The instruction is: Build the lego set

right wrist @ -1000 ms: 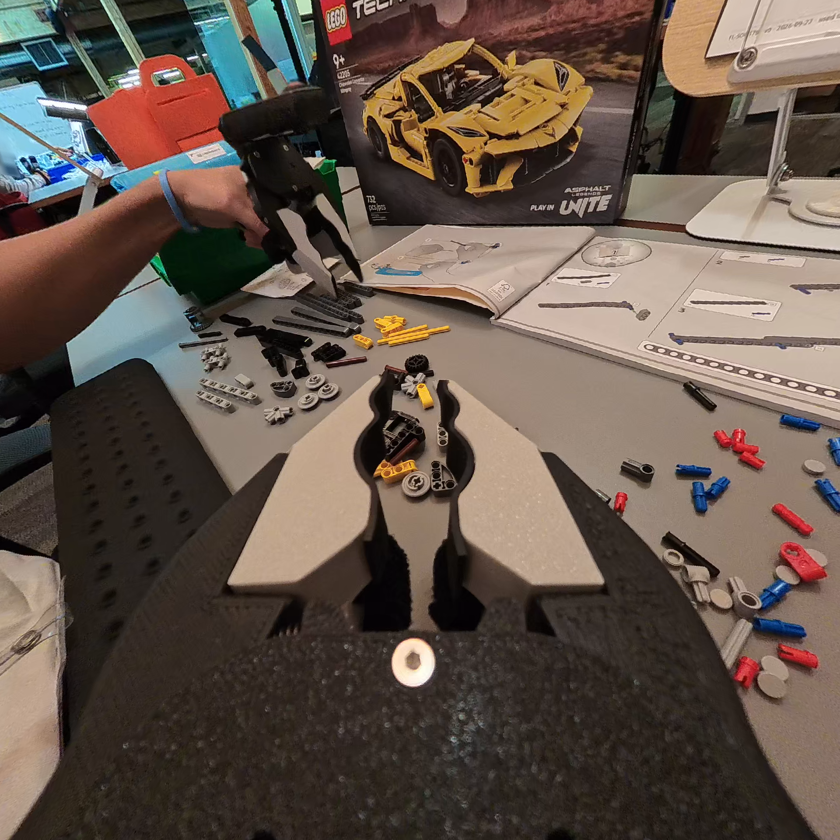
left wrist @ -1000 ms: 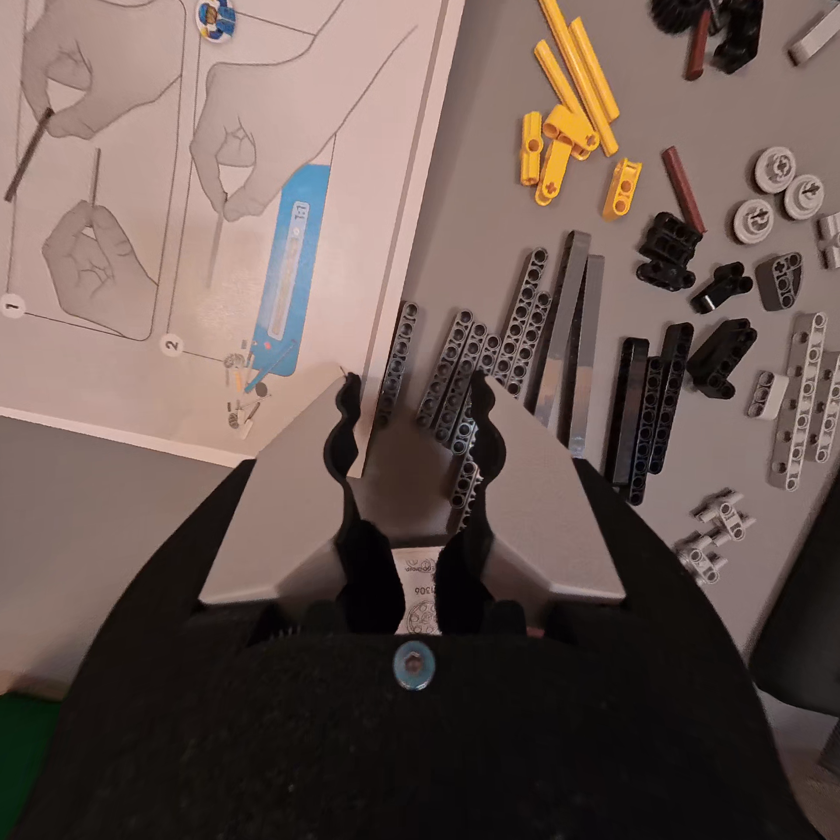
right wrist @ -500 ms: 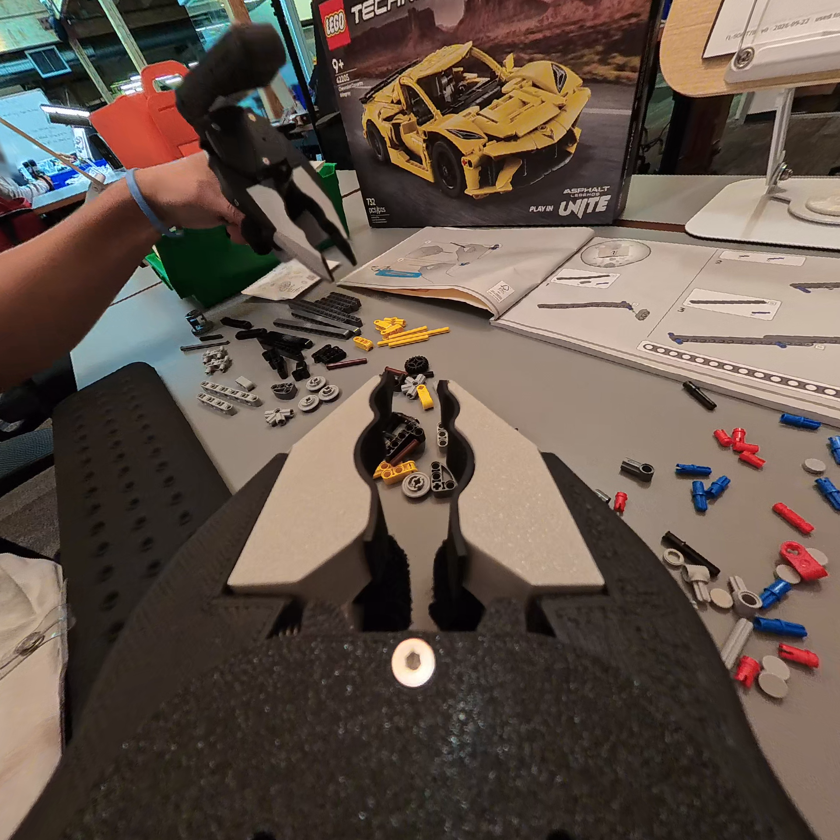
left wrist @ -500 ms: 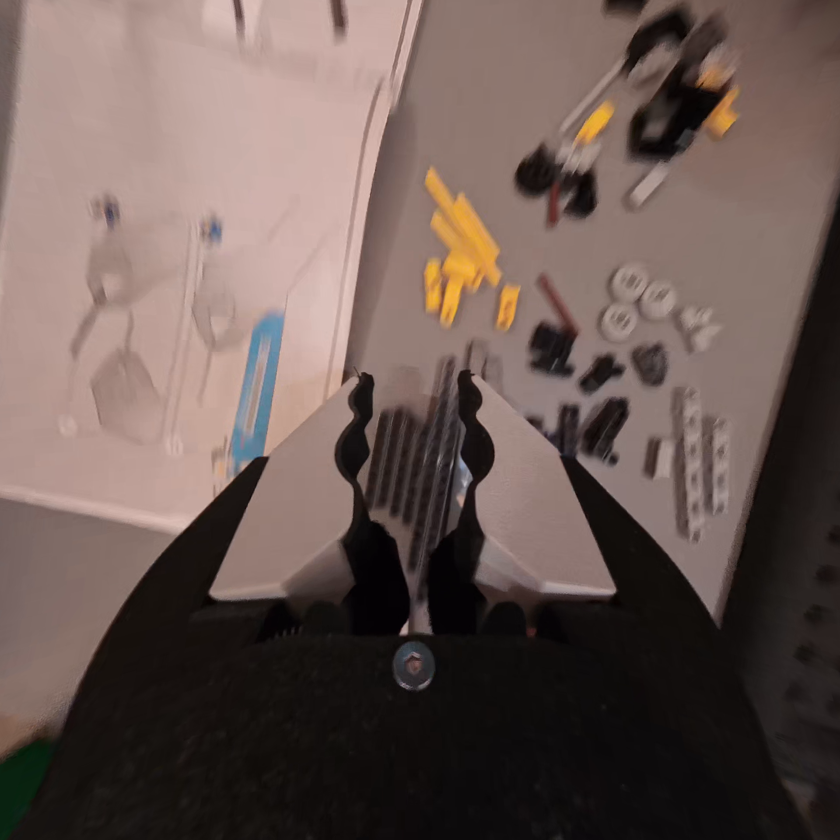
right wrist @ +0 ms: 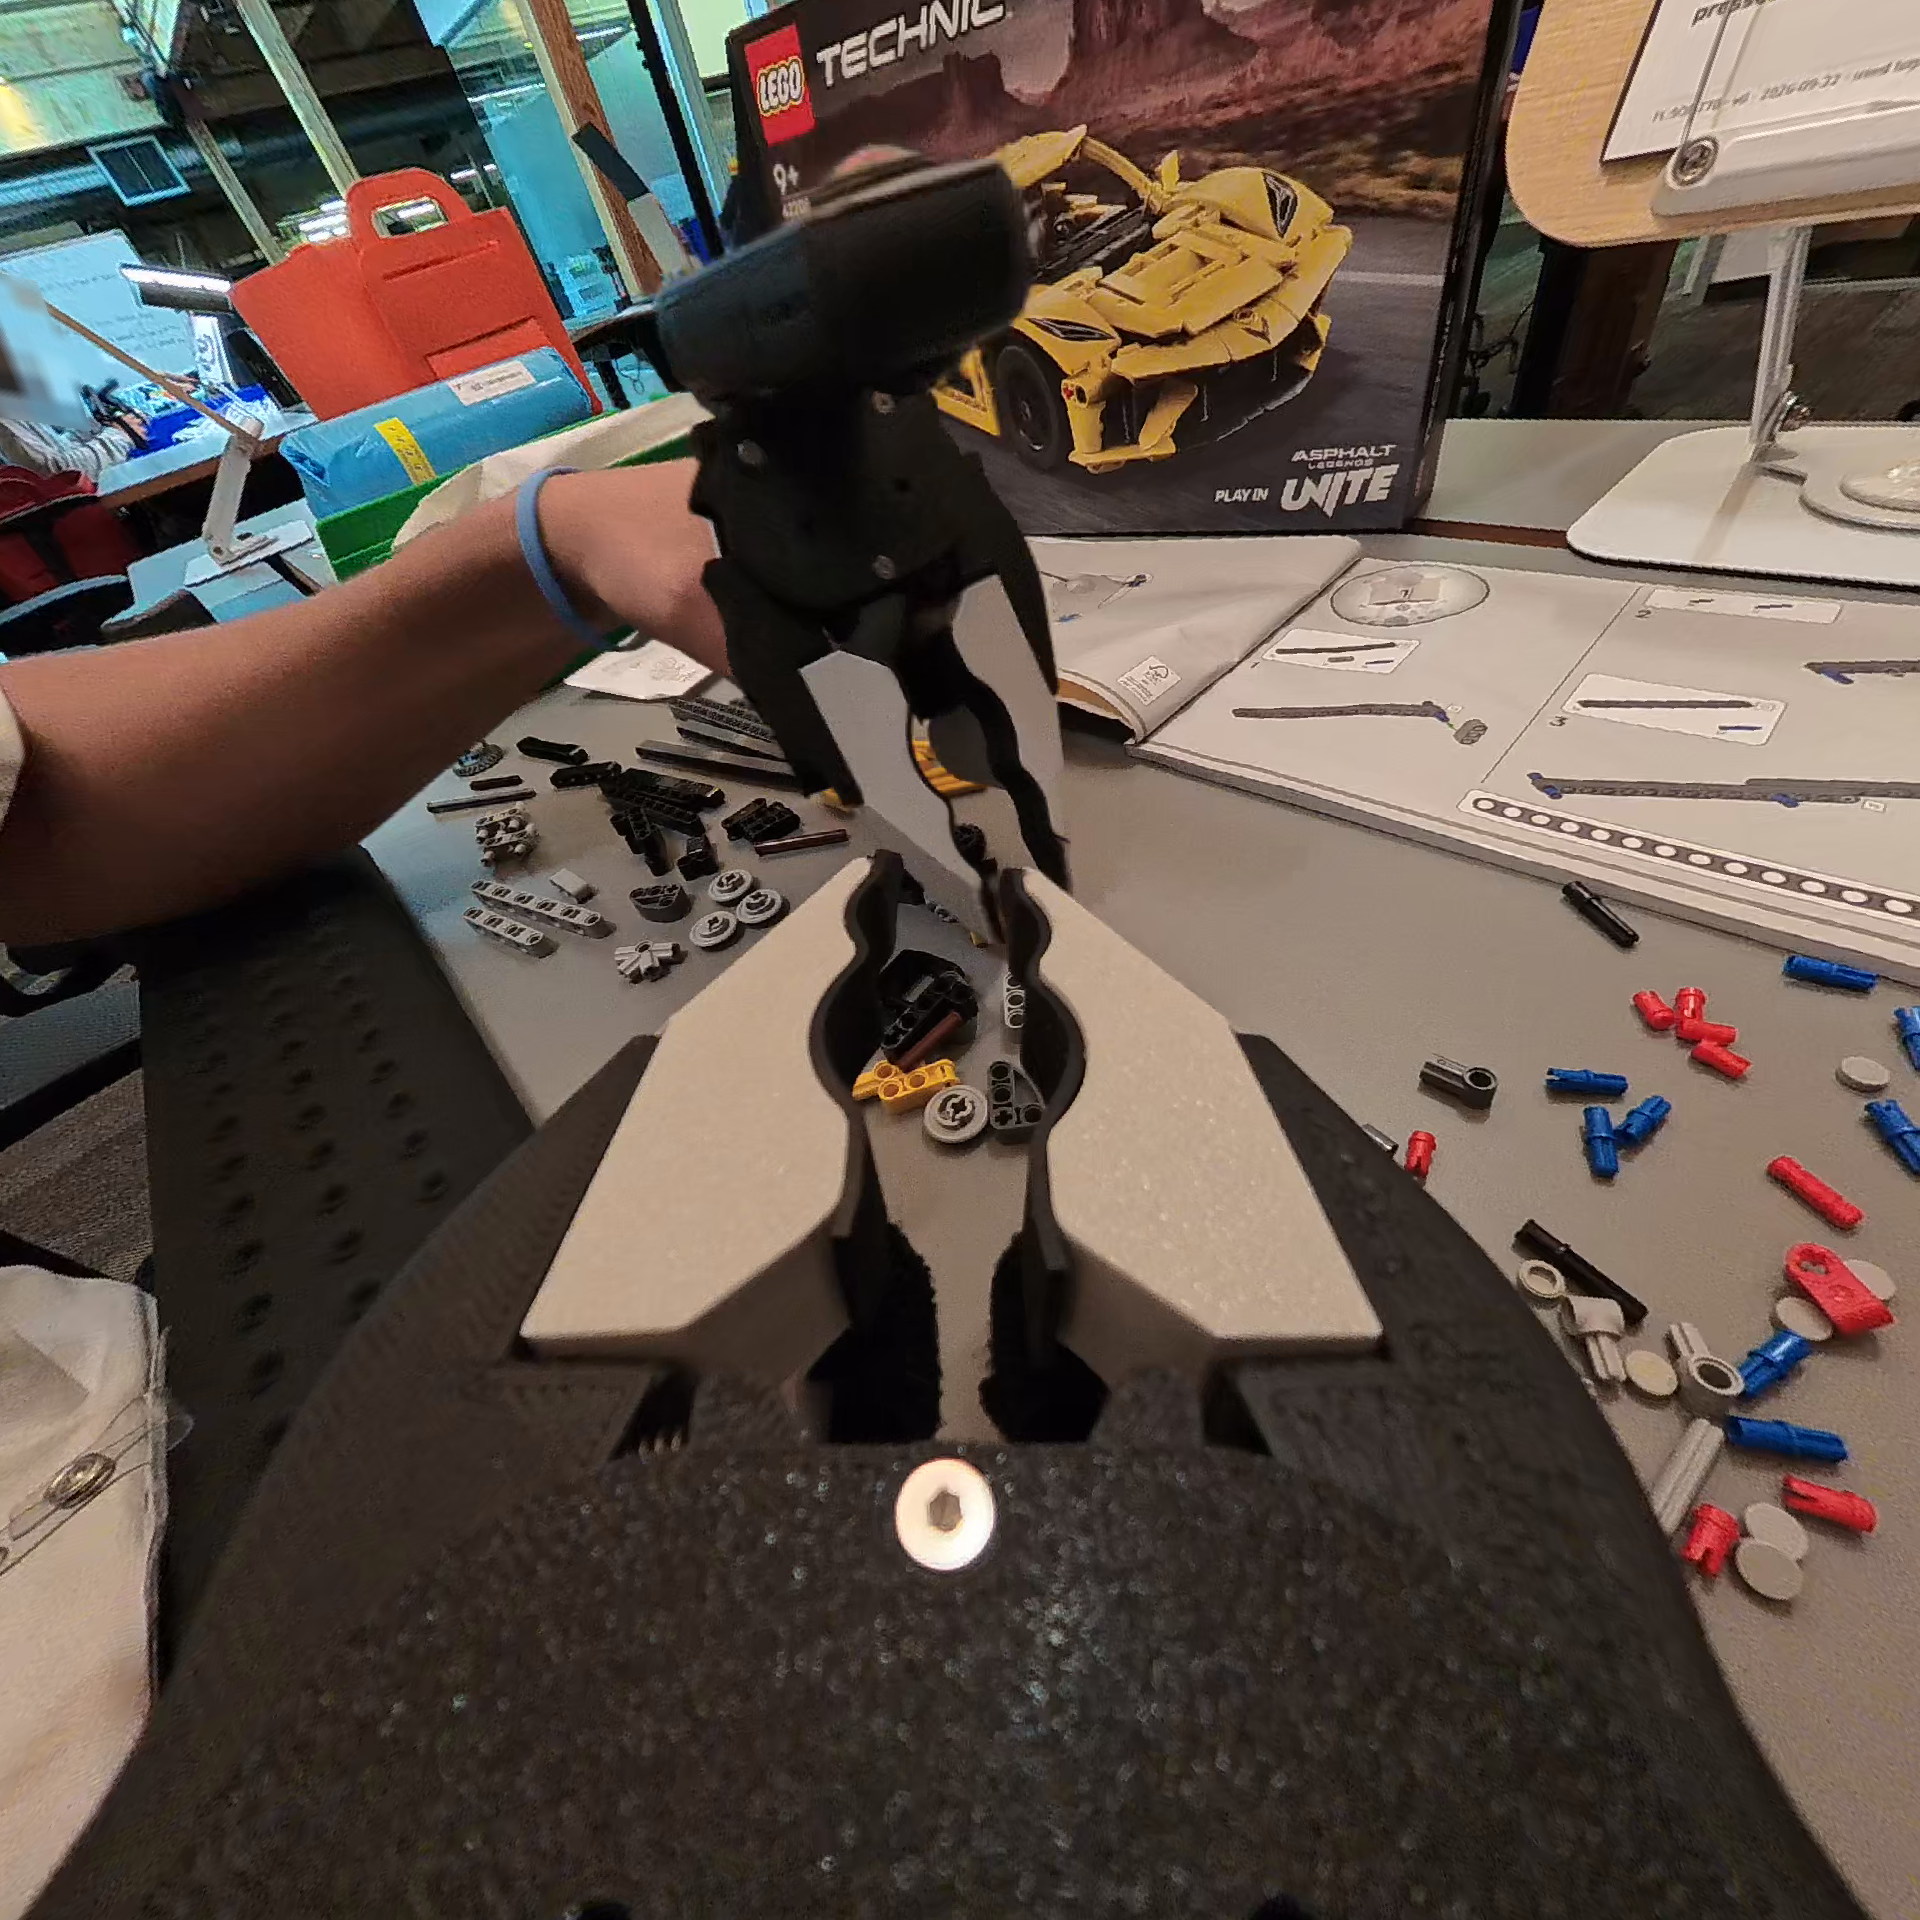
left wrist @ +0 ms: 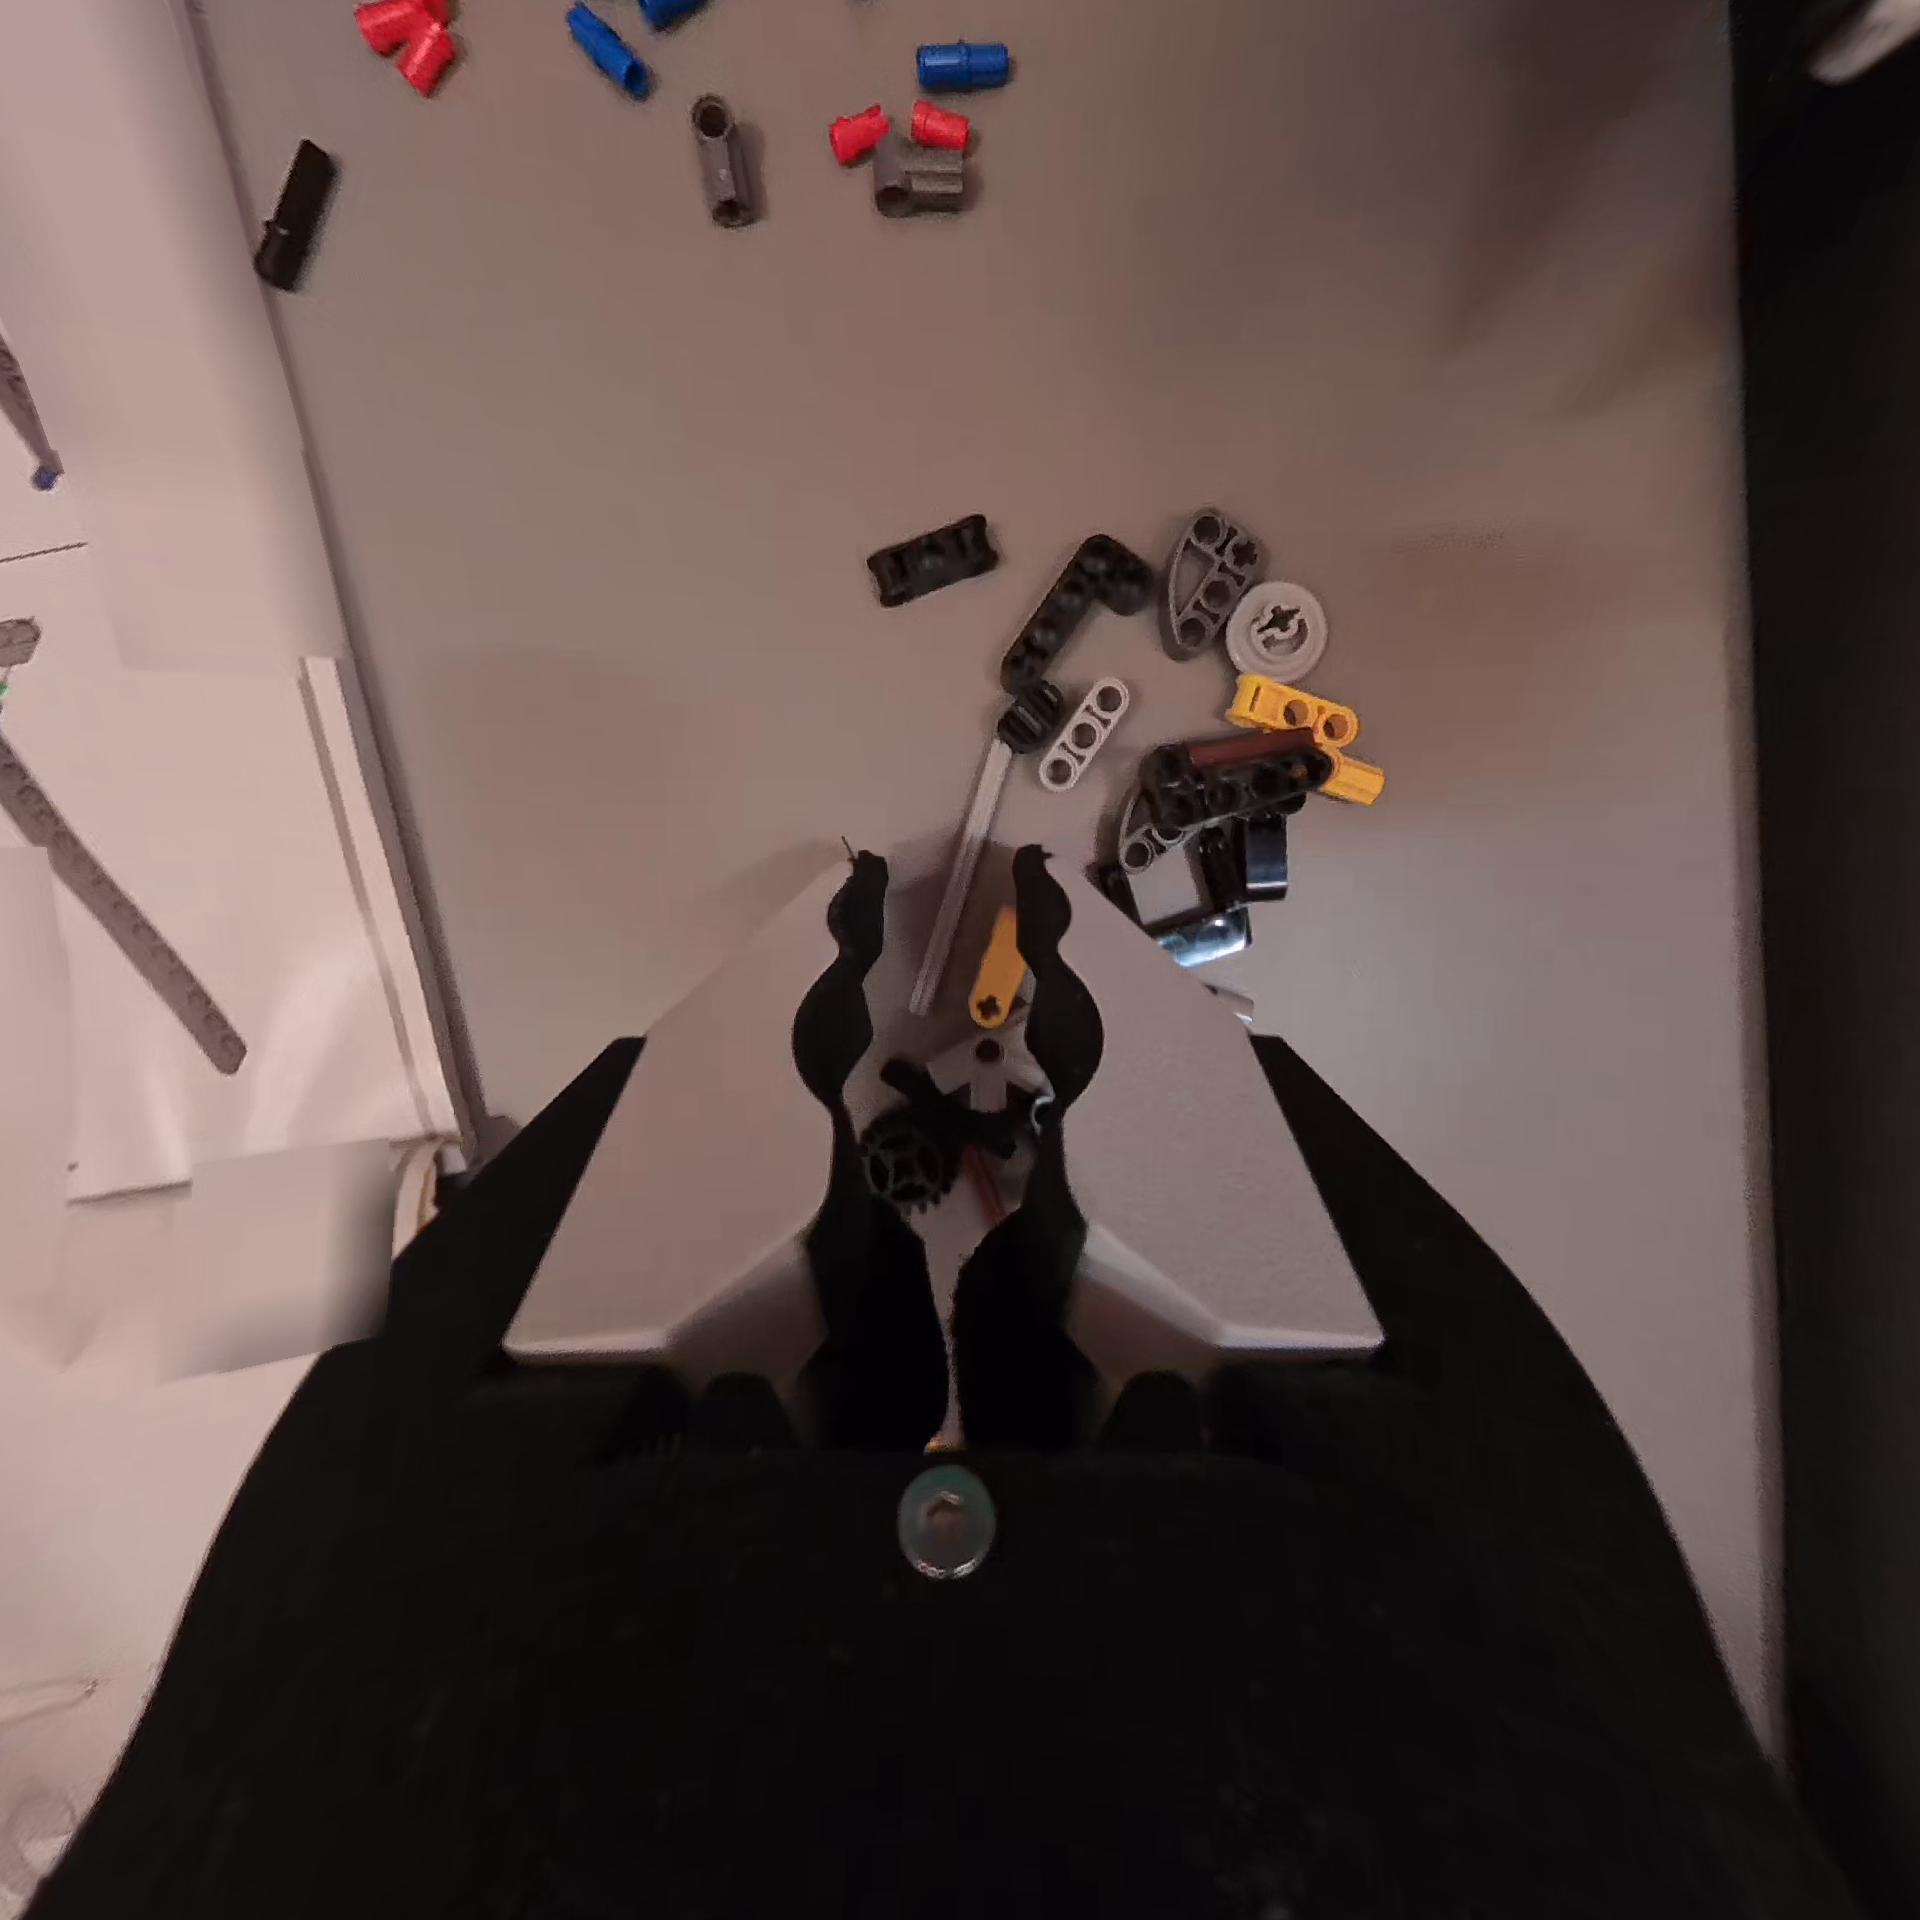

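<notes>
the small pile of mixed parts (left wrist: 1216,769) is the landmark. beyond it, a bare strip of grey worktop (left wrist: 727,395) runs up to the scattered red and blue pins (left wrist: 894,130). on the pile's left the open instruction booklet (left wrist: 156,727) borders that strip. directly above the pile hangs the left gripper (right wrist: 1013,868), its fingers apart, blocking any approach from overhead. the dark chair back (right wrist: 301,1060) closes off the worktop edge.

Left claw (right wrist: 1023,873) motion-blurred; instruction booklet (right wrist: 1558,717) cut off at frame edge
</notes>
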Demonstrator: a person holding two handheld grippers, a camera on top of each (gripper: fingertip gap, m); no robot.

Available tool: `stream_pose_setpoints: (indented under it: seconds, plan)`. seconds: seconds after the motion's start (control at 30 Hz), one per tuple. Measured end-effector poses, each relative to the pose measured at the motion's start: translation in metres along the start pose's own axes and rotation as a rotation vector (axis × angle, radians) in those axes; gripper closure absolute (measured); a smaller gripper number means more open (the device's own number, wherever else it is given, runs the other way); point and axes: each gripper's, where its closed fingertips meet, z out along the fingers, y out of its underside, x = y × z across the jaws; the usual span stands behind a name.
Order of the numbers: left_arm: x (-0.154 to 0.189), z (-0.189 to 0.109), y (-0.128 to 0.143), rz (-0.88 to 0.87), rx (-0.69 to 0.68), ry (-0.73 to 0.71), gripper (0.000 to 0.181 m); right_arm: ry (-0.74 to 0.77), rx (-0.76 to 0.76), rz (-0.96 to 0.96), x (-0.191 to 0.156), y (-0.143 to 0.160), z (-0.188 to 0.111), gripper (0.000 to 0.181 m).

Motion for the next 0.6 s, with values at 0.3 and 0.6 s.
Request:
stream_pose_setpoints:
  seconds: [0.3, 0.6]
  plan:
    - [0.000, 0.008, -0.001, 0.038, -0.083, 0.016, 0.179, -0.005, 0.018, 0.009, 0.000, -0.003, -0.002, 0.162]
    - [-0.006, -0.143, 0.059, -0.278, 0.108, -0.237, 0.179, -0.009, 0.020, 0.012, 0.000, -0.003, -0.002, 0.162]
